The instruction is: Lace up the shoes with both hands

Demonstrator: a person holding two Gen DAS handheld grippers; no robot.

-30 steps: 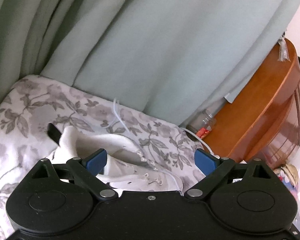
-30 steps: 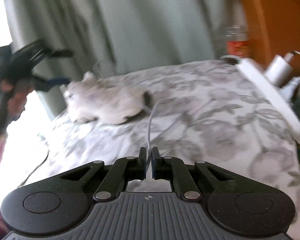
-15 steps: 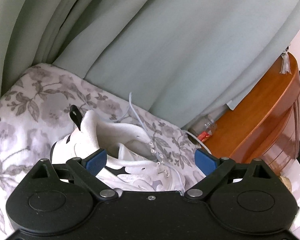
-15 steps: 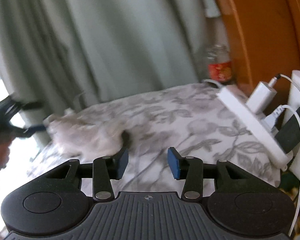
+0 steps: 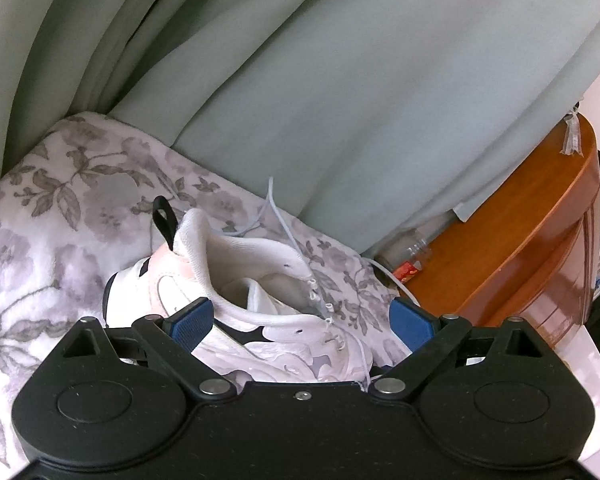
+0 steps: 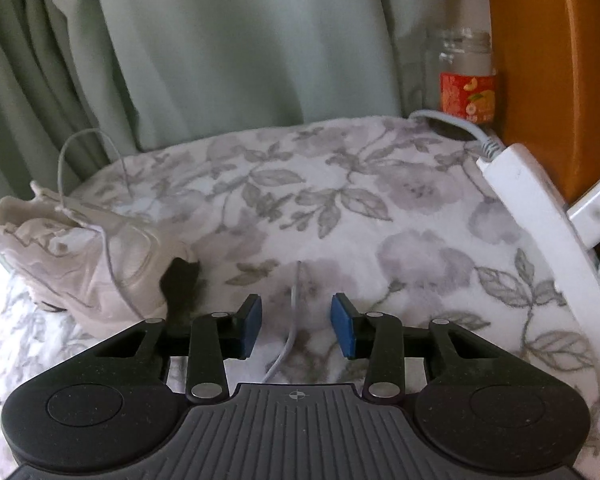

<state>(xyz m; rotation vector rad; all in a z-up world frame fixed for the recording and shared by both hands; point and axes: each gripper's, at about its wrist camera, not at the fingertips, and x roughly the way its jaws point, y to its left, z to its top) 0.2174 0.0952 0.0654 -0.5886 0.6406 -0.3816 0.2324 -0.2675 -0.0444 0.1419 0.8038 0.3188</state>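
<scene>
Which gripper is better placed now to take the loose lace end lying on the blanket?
The right. The loose lace end lies between the open pads of the right gripper, which seemingly need only close. The left gripper, also open, straddles the white shoe, near its collar and away from that end.

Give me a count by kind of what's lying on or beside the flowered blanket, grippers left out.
Shoes: 1, white sneaker
Loose lace ends: 2, one between the open right gripper pads, one looping up by the curtain
Jars: 1, red-labelled jar
Power strips: 1, white power strip
Total: 5
</scene>
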